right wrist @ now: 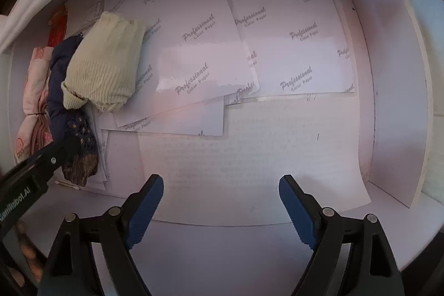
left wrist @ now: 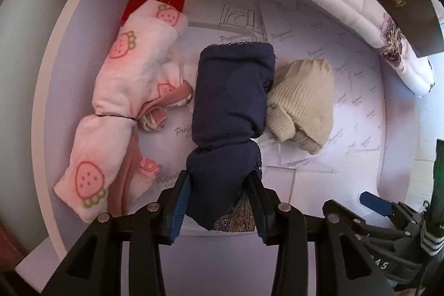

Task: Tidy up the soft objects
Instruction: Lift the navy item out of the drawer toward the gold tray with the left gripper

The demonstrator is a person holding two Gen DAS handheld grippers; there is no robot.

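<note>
While the drawer fills: three rolled bundles lie side by side on its paper-lined floor, so the step in hand looks like setting down the middle one.

Pink roll: the pink strawberry bundle (left wrist: 122,90) lies to the left of the left tool (left wrist: 219,199) — soft printed cotton, cinched at its waist, tilted, apart from the pads.

Navy roll: the navy bundle (left wrist: 233,113) runs straight ahead from the left tool, its near end between the fingers; smooth knit, lace edging, a twist near the middle.

Left tool: released, by my reading — a sliver of gap shows beside the left pad (left wrist: 181,199), and the cloth sags rather than bunches; contact at the right pad I cannot rule out.

Beige roll: the beige ribbed bundle (left wrist: 302,104) sits right of the navy one and touches it — stubby, thick, springy-looking.

Right tool: the right tool (right wrist: 220,210) hangs with fingers spread wide and nothing between them, over bare printed paper (right wrist: 277,46) well right of the bundles.

Next move: probably lifting the left tool clear without snagging the lace, then fetching another item for the free space by the drawer wall (right wrist: 394,101).
</note>
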